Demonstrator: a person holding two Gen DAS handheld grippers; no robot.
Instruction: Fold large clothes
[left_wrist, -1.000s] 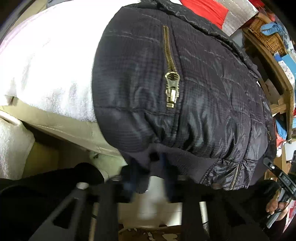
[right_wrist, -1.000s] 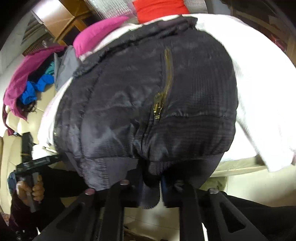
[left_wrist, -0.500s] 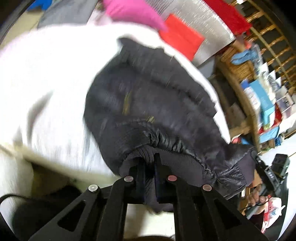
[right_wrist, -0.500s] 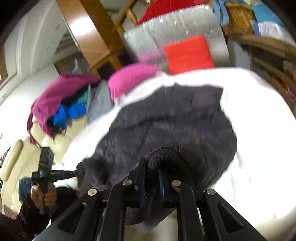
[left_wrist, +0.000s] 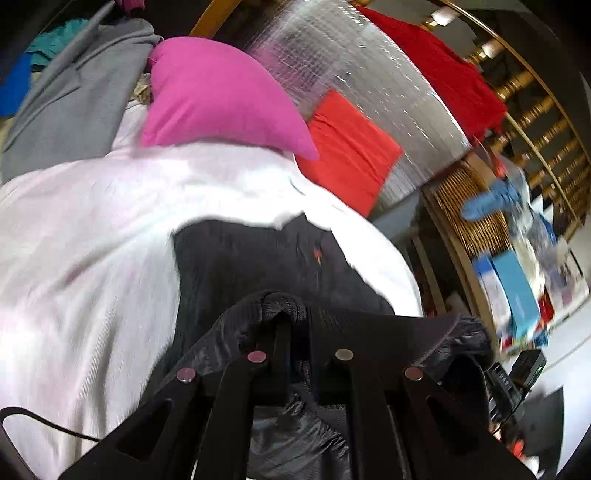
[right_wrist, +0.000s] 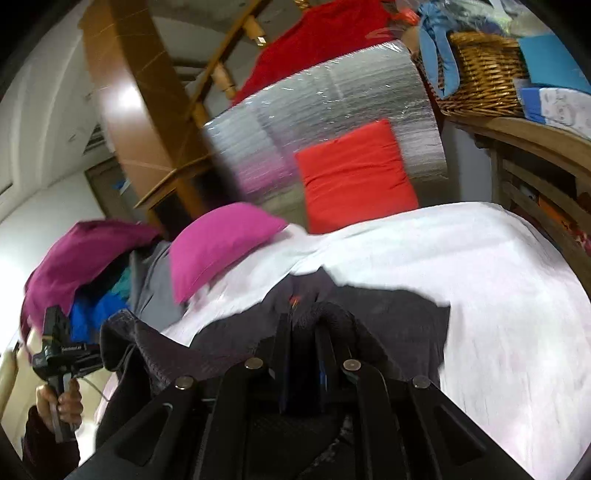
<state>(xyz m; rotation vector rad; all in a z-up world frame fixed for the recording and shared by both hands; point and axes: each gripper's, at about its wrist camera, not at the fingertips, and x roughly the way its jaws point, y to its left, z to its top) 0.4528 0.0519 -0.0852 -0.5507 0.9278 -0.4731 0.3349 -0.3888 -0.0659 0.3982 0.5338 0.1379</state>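
Observation:
A black quilted jacket (left_wrist: 258, 258) lies on a white-covered bed (left_wrist: 81, 236). My left gripper (left_wrist: 297, 325) is shut on the jacket's ribbed hem, lifted above the bed with the hem draped over the fingers. My right gripper (right_wrist: 304, 321) is shut on the other end of the same hem, and the jacket (right_wrist: 391, 325) spreads beyond it on the bed (right_wrist: 498, 280). The lifted hem stretches between the two grippers. The other hand-held gripper shows at the left edge of the right wrist view (right_wrist: 59, 350).
A pink pillow (left_wrist: 218, 99) and a red cushion (left_wrist: 347, 147) lie at the bed's far end against a silver foil panel (left_wrist: 369, 85). A grey garment (left_wrist: 74, 92) lies left. A wooden shelf with a wicker basket (right_wrist: 480, 74) stands at the right.
Both grippers have lifted the jacket's hem up off the bed's near edge and carried it forward over the jacket. The views now tilt up toward the pillows.

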